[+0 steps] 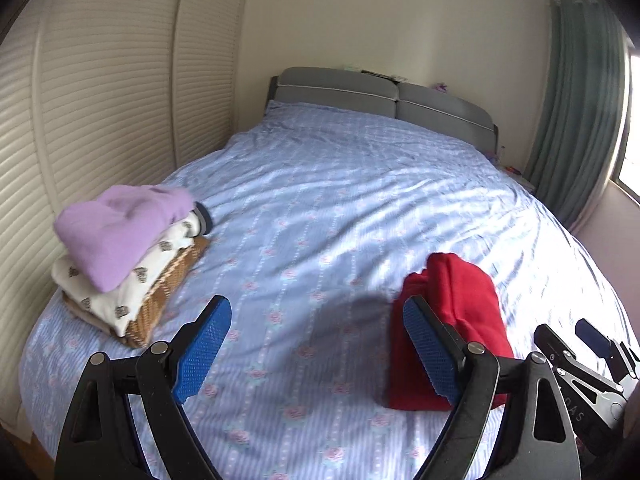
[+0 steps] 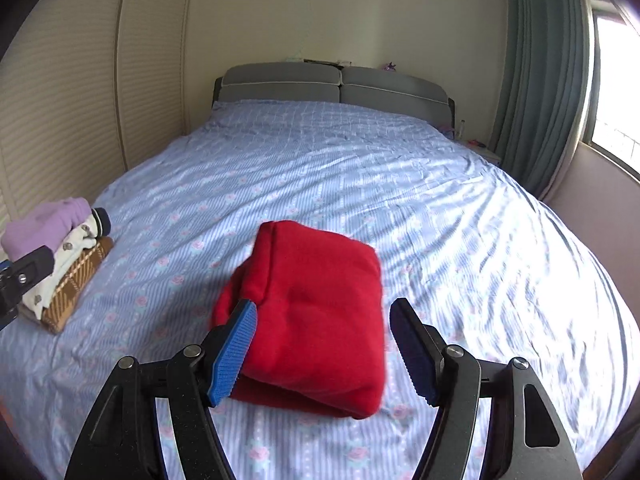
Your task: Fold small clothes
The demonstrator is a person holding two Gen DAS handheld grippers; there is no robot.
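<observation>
From my seat the bed (image 2: 360, 168) fills both views, its blue flowered sheet wrinkled but free of loose garments as far as I can see. The red garment (image 2: 316, 316) lies folded into a thick rectangle near the foot of the bed, in front of my right gripper. The stack (image 1: 128, 256) of three folded pieces, lilac on cream on brown check, sits well apart on the left edge, close to the slatted doors (image 1: 100, 100). I judge the folding itself done for the red piece; what seems left is carrying it onto the stack, unless more clothes wait out of view. The right gripper (image 2: 324, 348) is spread, its pads either side of the red piece and not pressing it. The left gripper (image 1: 316, 348) is also spread wide, with nothing between its pads but sheet. Nothing lies between the red piece and the stack; headboard (image 2: 332, 84) and curtain (image 2: 540, 92) stand far off.
</observation>
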